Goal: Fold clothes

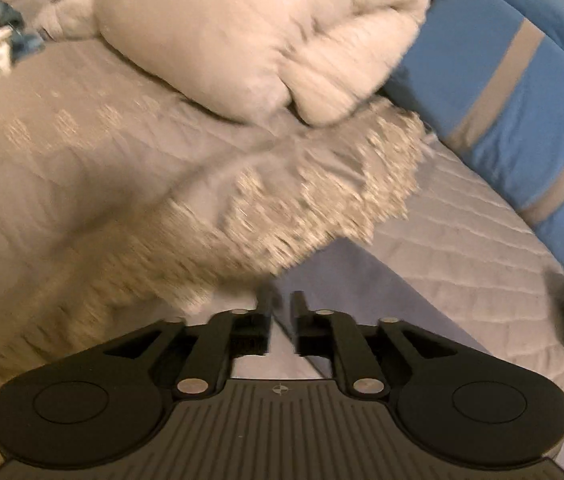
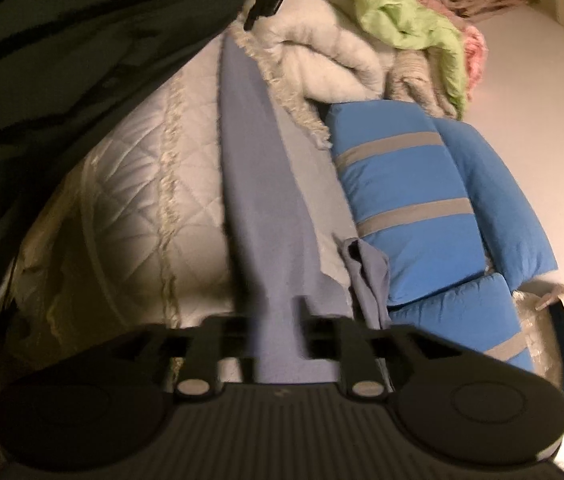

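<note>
A long lavender garment [image 2: 257, 220] lies stretched along the quilted bed, narrowed to a strip with a bunched end [image 2: 366, 276] beside the pillow. My right gripper [image 2: 275, 316] stands open at the near end, with the strip running between its fingers; the pads do not press on it. At the far end, the black fingers [image 2: 263, 0] of my left gripper hang just above the cloth. In the left wrist view, my left gripper [image 1: 282, 300] has a narrow gap between its jaws. Only lavender cloth [image 1: 334, 280] lying below shows through it, nothing gripped.
A blue pillow with grey stripes [image 2: 402, 180] borders the garment on the right. A cream comforter [image 1: 241, 32], a fringed beige blanket [image 1: 282, 208] and a green cloth [image 2: 402, 12] are heaped at the far end. A person's dark striped sleeve [image 2: 61, 60] fills the upper left.
</note>
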Tool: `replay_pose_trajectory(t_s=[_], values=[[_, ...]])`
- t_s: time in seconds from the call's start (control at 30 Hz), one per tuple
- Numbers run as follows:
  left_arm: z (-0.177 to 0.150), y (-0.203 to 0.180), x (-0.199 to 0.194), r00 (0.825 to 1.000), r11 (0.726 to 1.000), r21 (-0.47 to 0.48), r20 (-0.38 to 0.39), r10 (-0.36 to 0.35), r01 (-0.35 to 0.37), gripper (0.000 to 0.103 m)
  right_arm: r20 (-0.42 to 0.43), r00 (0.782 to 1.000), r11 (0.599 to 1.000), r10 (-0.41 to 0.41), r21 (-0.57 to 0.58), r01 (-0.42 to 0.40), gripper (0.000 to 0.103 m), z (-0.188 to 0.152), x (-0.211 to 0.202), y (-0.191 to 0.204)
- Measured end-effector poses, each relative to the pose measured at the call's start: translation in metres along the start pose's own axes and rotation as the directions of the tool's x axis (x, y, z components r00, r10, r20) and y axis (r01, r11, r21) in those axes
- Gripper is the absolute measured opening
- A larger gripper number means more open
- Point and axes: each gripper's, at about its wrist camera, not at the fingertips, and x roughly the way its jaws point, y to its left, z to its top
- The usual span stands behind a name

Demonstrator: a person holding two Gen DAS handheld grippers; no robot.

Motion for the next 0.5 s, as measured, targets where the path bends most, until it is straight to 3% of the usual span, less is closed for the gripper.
replay_pose_trajectory(t_s=[0.03, 0.1, 0.2, 0.33, 0.5], values=[[0.004, 0.000, -0.002, 1.000, 1.000, 0.009, 0.008, -0.029, 0.029, 0.042, 0.010, 1.000, 1.000, -0.011, 0.011, 0.011, 0.085, 0.001, -0.001, -0.002], [0.011, -0.003, -0.003, 0.992, 0.992, 0.034, 0.016, -0.123, 0.122, 0.056, 0.021, 1.000, 0.999, -0.021, 0.032, 0.021, 0.090, 0.002, -0.002, -0.005], [0.018, -0.013, 0.001, 0.977, 0.976, 0.073, 0.031, -0.209, 0.207, 0.060, 0.018, 0.999, 0.998, -0.032, 0.054, 0.031, 0.092, 0.002, 0.000, -0.008], [0.022, -0.031, 0.020, 0.979, 0.965, 0.169, -0.001, -0.203, 0.201, 0.060, 0.005, 0.999, 0.998, -0.048, 0.030, 0.047, 0.096, -0.002, 0.004, -0.004], [0.024, -0.040, 0.047, 0.973, 0.955, 0.188, -0.028, -0.229, 0.230, 0.060, -0.003, 0.999, 0.999, -0.033, 0.037, 0.033, 0.098, -0.003, 0.007, -0.002]])
